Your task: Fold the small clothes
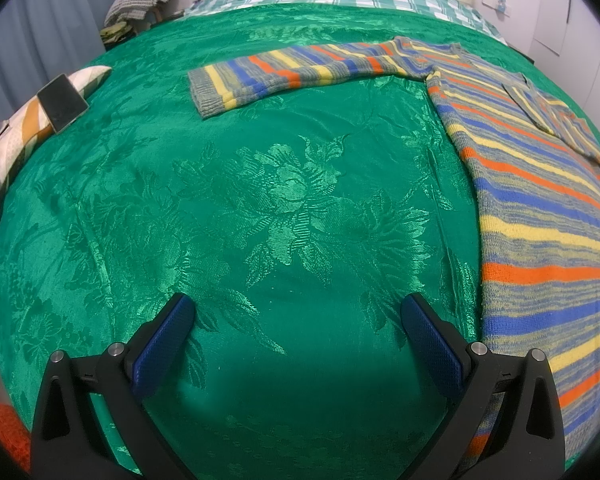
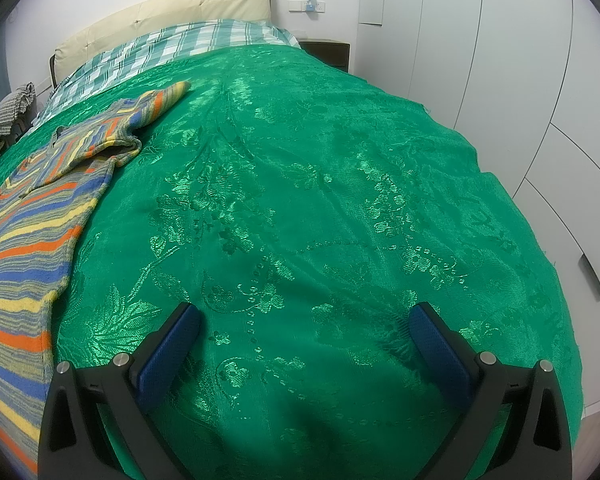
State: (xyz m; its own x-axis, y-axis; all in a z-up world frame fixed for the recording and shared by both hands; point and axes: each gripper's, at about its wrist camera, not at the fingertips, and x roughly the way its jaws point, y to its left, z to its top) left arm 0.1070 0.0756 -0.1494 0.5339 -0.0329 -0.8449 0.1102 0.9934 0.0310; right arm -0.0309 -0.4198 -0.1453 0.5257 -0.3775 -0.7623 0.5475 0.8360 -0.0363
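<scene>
Left wrist view: striped knit sweater [image 1: 540, 184] lies flat on glossy floral green bedspread [image 1: 260, 200], one sleeve outstretched.
Left gripper [image 1: 298, 316]: jaws apart, beside sweater's hem.
Right gripper [image 2: 306, 324]: jaws apart, over bare bedspread.

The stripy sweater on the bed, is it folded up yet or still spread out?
Mostly spread out. The stripy sweater lies flat on the green bedspread, one sleeve stretched sideways; the other sleeve is folded over its chest.

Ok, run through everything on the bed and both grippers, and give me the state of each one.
Left gripper: open, empty, above the bedspread.
Right gripper: open, empty.
Striped sweater: lying flat, one sleeve stretched out, the other sleeve folded over the body.
Green bedspread: spread out.
Phone: screen dark, lying on a pillow.
</scene>
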